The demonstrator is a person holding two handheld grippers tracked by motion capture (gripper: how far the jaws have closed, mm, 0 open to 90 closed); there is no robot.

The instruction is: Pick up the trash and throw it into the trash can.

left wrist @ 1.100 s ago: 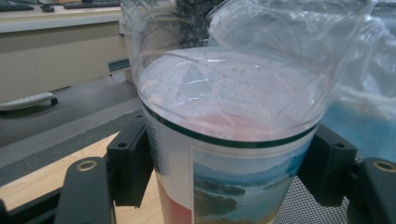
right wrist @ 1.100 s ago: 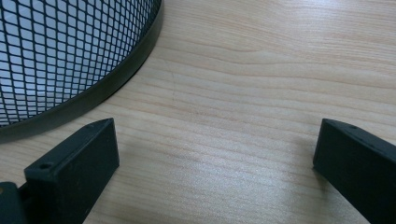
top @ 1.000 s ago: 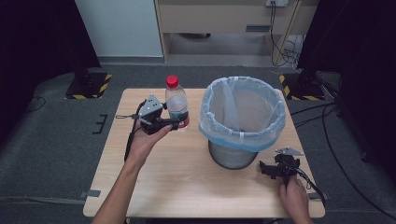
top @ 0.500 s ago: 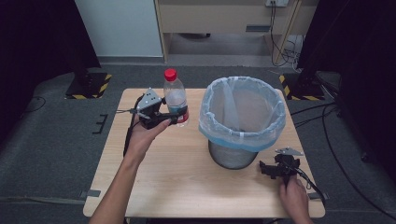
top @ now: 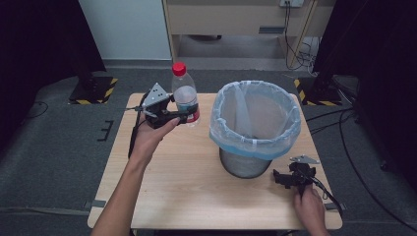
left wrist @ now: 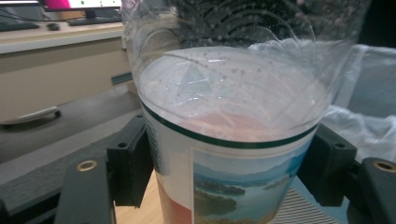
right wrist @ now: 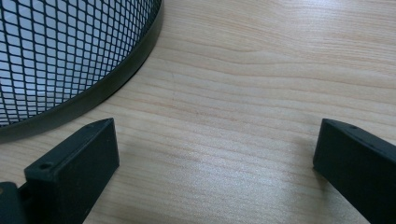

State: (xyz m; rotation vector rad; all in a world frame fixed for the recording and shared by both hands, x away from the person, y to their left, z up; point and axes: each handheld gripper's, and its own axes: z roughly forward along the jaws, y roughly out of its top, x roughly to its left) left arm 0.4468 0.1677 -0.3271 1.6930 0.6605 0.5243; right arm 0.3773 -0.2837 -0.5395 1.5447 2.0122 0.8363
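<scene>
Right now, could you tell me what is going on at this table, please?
A person's left tongs grip a clear plastic water bottle with a red cap, upright, left of the black mesh bin with a pale blue liner. The right tongs rest open on the light wooden table beside the bin's base.

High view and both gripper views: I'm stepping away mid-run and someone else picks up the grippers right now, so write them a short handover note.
Left gripper: shut on the plastic bottle, jaws clamped on either side of its label; the bottle is upright with its red cap on, over the table's far left part, beside the bin.
Right gripper: open and holding nothing, low over the wooden table near the bin's base.
Mesh bin, lined with a blue bag, stands right of centre.
Done: bottle gripped.
Left, probably: carry it over the bin's rim and release it inside.
</scene>
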